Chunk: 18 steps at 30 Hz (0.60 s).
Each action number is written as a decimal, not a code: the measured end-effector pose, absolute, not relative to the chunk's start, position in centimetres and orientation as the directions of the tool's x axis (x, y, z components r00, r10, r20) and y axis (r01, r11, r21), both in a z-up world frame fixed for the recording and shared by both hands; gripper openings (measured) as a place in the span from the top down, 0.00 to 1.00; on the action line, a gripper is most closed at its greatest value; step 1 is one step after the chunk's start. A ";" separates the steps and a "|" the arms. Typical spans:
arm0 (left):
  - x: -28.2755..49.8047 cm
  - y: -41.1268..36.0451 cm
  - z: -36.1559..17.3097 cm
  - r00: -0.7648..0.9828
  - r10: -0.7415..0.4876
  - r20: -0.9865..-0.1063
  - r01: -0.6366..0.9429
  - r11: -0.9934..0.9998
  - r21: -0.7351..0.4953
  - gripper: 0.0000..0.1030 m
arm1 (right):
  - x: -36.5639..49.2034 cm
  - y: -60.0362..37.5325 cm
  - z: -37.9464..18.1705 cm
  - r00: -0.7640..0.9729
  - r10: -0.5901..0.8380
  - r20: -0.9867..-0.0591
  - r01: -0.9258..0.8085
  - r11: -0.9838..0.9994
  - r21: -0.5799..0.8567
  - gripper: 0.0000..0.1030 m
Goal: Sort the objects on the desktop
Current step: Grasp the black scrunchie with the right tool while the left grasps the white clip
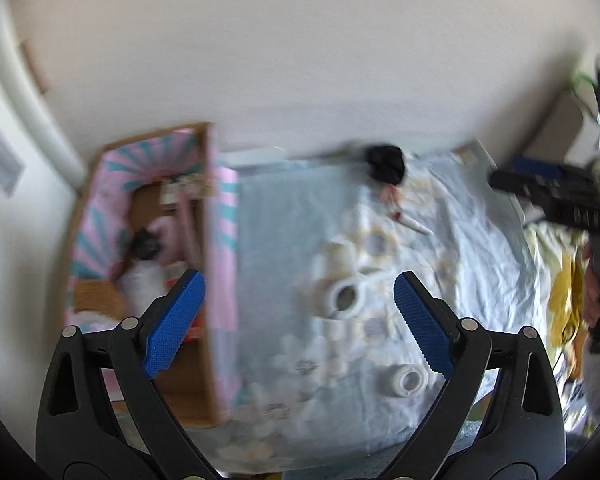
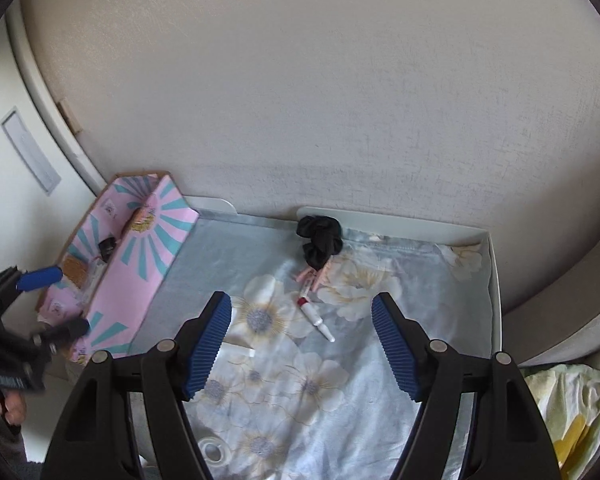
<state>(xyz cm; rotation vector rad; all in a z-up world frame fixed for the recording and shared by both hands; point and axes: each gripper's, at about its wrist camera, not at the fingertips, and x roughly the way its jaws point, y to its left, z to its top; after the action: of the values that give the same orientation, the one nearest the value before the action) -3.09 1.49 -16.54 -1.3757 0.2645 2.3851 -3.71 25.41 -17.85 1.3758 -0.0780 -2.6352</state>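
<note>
Black scrunchie beside wall

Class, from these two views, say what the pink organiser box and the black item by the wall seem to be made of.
Pink organiser box: probably cardboard with a printed matte paper skin; bare brown edges and floor show in the left wrist view. Black item: soft gathered fabric, apparently a scrunchie; it bunches in dull folds without shine.

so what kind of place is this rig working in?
Probably a home room, not a lab: a floral cloth covers a small white-rimmed desk against a plain wall, with a pink cardboard organizer box, a black scrunchie and crumpled bedding-like fabric alongside.
</note>
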 end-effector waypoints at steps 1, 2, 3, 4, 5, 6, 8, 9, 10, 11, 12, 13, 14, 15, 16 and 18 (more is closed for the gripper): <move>-3.2 2.4 -17.7 -0.430 0.214 -0.877 -0.418 -0.908 -0.017 0.06 | -4.0 25.6 -18.3 -0.555 -0.155 -0.817 0.107 -0.988 0.115 0.33; -3.3 3.2 -18.9 -0.406 0.204 -0.891 -0.427 -0.904 -0.013 0.06 | -4.5 25.8 -18.8 -0.545 -0.150 -0.825 0.099 -0.988 0.115 0.33; -3.4 3.9 -20.0 -0.386 0.204 -0.900 -0.440 -0.898 -0.015 0.06 | -5.1 26.0 -19.5 -0.530 -0.156 -0.834 0.096 -0.988 0.124 0.33; -3.3 4.6 -21.0 -0.379 0.206 -0.902 -0.455 -0.891 -0.013 0.06 | -5.6 26.2 -20.0 -0.520 -0.160 -0.839 0.094 -0.987 0.131 0.33; -3.3 5.0 -21.7 -0.381 0.203 -0.902 -0.466 -0.885 -0.002 0.06 | -6.0 26.3 -20.5 -0.512 -0.165 -0.843 0.092 -0.986 0.137 0.33; -3.2 5.6 -22.6 -0.396 0.191 -0.898 -0.479 -0.877 0.025 0.06 | -6.6 26.4 -21.3 -0.500 -0.173 -0.849 0.094 -0.985 0.146 0.33; -3.0 6.4 -24.2 -0.433 0.152 -0.889 -0.497 -0.863 0.094 0.06 | -7.5 26.5 -22.4 -0.481 -0.182 -0.858 0.098 -0.983 0.153 0.33; -3.1 6.8 -25.2 -0.438 0.135 -0.889 -0.503 -0.856 0.119 0.06 | -8.0 26.4 -23.0 -0.472 -0.185 -0.862 0.102 -0.983 0.156 0.33; -3.3 7.0 -26.0 -0.434 0.129 -0.892 -0.509 -0.852 0.124 0.06 | -8.4 26.3 -23.6 -0.463 -0.187 -0.866 0.106 -0.982 0.156 0.33; -3.5 7.1 -26.7 -0.423 0.133 -0.896 -0.514 -0.850 0.117 0.06 | -8.8 26.2 -24.1 -0.455 -0.188 -0.870 0.110 -0.982 0.154 0.33; -3.7 7.2 -27.2 -0.412 0.141 -0.900 -0.519 -0.849 0.104 0.06 | -9.3 26.1 -24.8 -0.445 -0.188 -0.875 0.115 -0.982 0.152 0.33; -3.9 7.3 -27.7 -0.407 0.153 -0.900 -0.526 -0.845 0.094 0.06 | -9.7 26.0 -25.2 -0.440 -0.189 -0.878 0.120 -0.981 0.151 0.33; -4.1 7.5 -28.2 -0.408 0.160 -0.899 -0.535 -0.840 0.094 0.06 | -10.1 25.9 -25.5 -0.436 -0.188 -0.880 0.123 -0.981 0.149 0.33; -4.2 7.8 -28.5 -0.411 0.160 -0.897 -0.545 -0.833 0.101 0.06 | -10.5 25.7 -25.9 -0.430 -0.190 -0.883 0.128 -0.981 0.149 0.33; -4.3 8.0 -28.9 -0.413 0.158 -0.897 -0.555 -0.825 0.110 0.07 | -11.0 25.6 -26.3 -0.425 -0.191 -0.885 0.131 -0.980 0.148 0.33; -4.6 8.5 -29.5 -0.409 0.166 -0.898 -0.577 -0.809 0.113 0.07 | -12.0 25.4 -26.9 -0.416 -0.190 -0.889 0.132 -0.980 0.148 0.33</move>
<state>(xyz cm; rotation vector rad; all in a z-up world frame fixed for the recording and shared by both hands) -4.58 8.47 -29.46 -1.3592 0.5730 2.2387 -12.04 25.36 -26.90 1.5755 -0.0818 -2.4927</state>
